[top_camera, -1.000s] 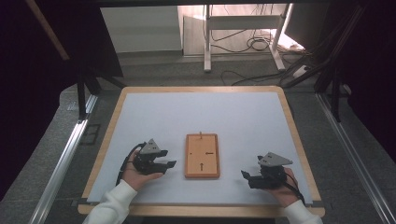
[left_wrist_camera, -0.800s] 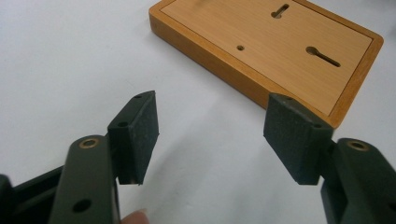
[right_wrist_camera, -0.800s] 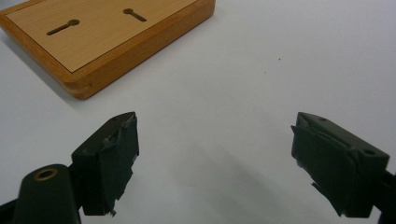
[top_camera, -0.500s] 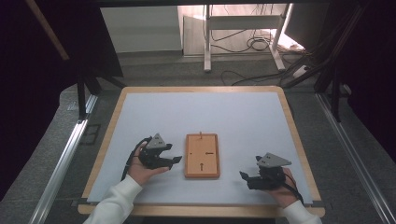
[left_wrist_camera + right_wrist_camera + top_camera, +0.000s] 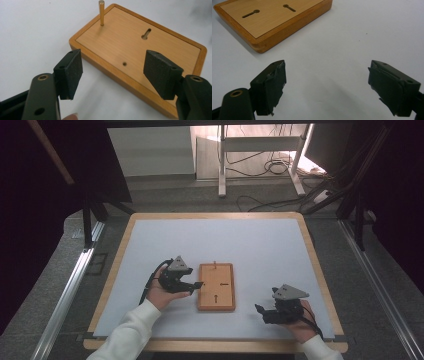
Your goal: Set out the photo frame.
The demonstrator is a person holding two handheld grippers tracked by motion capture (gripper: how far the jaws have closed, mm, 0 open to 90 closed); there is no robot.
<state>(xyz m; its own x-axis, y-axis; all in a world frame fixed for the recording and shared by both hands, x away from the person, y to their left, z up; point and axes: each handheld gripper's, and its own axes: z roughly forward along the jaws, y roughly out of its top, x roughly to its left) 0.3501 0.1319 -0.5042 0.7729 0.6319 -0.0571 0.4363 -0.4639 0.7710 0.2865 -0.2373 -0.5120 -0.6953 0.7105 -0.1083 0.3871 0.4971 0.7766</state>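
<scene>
At the left of the white table, the left gripper lies in the person's left hand, its tips at the left edge of the wooden board. In the left gripper view its jaws stand wide apart with nothing between the pads; one pad sits over the bare table just beside the board's edge, the other over the board's near corner.

The board lies flat near the middle of the table, a little toward the near side, between the two grippers. A thin brass pin stands upright in it by its far edge, and its top carries two keyhole-shaped slots and a small round hole.

At the right, the right gripper rests in the person's right hand near the table's near edge, clearly apart from the board. Its jaws are also spread wide over bare table, holding nothing.
</scene>
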